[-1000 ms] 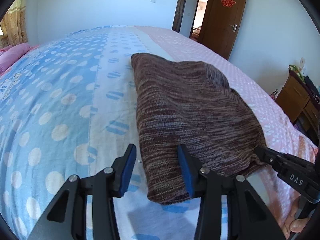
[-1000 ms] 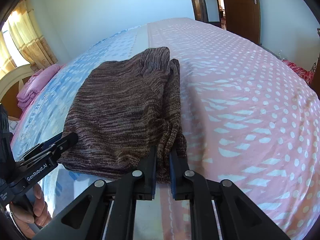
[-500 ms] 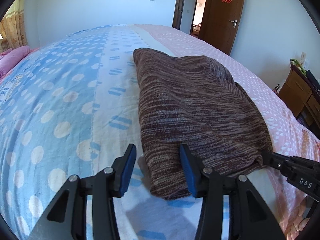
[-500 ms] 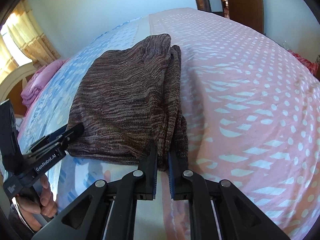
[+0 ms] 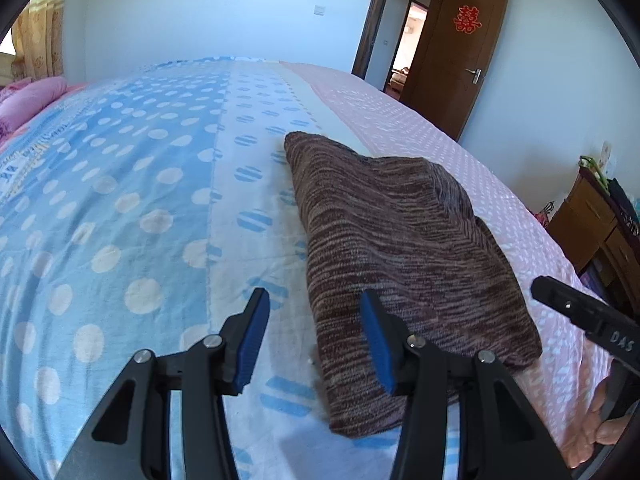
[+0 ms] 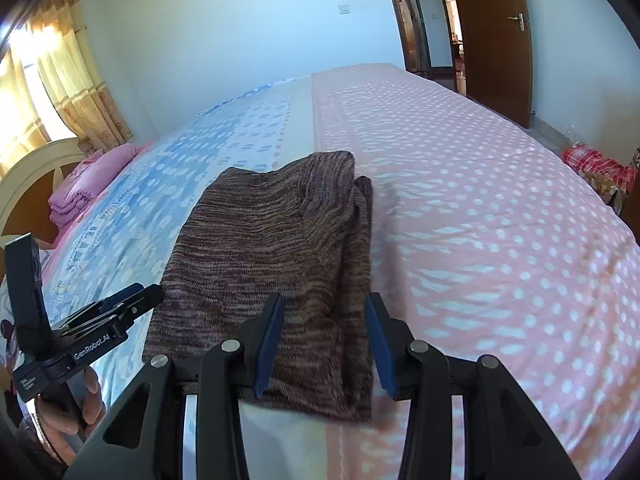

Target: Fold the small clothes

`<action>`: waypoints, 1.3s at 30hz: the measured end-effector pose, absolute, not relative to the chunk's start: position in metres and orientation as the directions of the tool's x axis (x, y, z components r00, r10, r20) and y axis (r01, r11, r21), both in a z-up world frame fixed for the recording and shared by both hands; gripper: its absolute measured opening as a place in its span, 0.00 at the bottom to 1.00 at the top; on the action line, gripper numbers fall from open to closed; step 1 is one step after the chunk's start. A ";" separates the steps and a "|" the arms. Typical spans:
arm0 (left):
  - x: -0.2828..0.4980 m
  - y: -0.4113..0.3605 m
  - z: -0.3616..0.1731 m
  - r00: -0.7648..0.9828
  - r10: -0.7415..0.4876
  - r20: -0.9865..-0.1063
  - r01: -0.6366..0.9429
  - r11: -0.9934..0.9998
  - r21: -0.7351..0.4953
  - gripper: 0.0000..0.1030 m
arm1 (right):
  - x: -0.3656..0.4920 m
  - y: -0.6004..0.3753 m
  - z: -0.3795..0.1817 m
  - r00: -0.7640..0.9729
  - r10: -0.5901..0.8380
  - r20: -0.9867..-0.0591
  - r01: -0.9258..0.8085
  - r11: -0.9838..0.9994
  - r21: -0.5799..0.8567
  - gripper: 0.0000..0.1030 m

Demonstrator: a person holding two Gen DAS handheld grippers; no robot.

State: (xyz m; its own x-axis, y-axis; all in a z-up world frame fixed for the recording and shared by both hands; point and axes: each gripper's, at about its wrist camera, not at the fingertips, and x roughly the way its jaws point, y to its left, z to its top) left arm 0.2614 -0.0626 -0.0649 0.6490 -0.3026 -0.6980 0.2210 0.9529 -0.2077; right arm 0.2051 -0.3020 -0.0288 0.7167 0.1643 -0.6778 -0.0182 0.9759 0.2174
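Note:
A brown striped knit sweater point(image 5: 400, 248) lies folded in a long rectangle on the bed; it also shows in the right wrist view point(image 6: 272, 256). My left gripper point(image 5: 312, 336) is open and empty, above the sweater's near left corner. My right gripper point(image 6: 324, 340) is open and empty, just above the sweater's near right edge, where the folded sleeve point(image 6: 356, 264) lies. The right gripper shows in the left wrist view point(image 5: 584, 320), and the left gripper shows in the right wrist view point(image 6: 100, 320).
The bed point(image 5: 120, 200) has a blue dotted half and a pink dotted half point(image 6: 480, 200). Folded pink bedding point(image 6: 88, 188) lies at the headboard. A wooden cabinet point(image 5: 592, 216) stands right of the bed. A brown door point(image 5: 460, 52) is open at the back.
My right gripper has let go of the sweater's edge and opened. Both grippers have pulled back and risen a little. The sweater lies flat.

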 end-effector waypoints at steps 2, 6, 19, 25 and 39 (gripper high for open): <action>0.266 -0.066 -0.065 0.647 -0.303 -0.699 0.221 0.953 -0.208 0.49 | 0.216 -0.295 -0.033 0.713 0.150 -0.685 -0.023 0.981 0.191 0.39; 0.273 -0.071 -0.066 0.665 -0.288 -0.689 0.214 0.957 -0.194 0.49 | 0.232 -0.283 -0.044 0.703 0.120 -0.701 -0.027 0.990 0.142 0.35; 0.292 -0.060 -0.049 0.686 -0.305 -0.661 0.211 0.952 -0.220 0.65 | 0.235 -0.297 -0.043 0.675 0.145 -0.724 -0.039 0.986 0.161 0.17; 0.338 -0.081 -0.039 0.698 -0.281 -0.658 0.169 0.959 -0.230 0.56 | 0.277 -0.306 -0.011 0.738 0.153 -0.657 -0.026 0.980 0.198 0.17; 0.367 -0.116 -0.078 0.671 -0.144 -0.727 0.082 0.989 -0.120 0.47 | 0.371 -0.287 -0.053 0.664 0.055 -0.746 0.000 0.997 0.073 0.17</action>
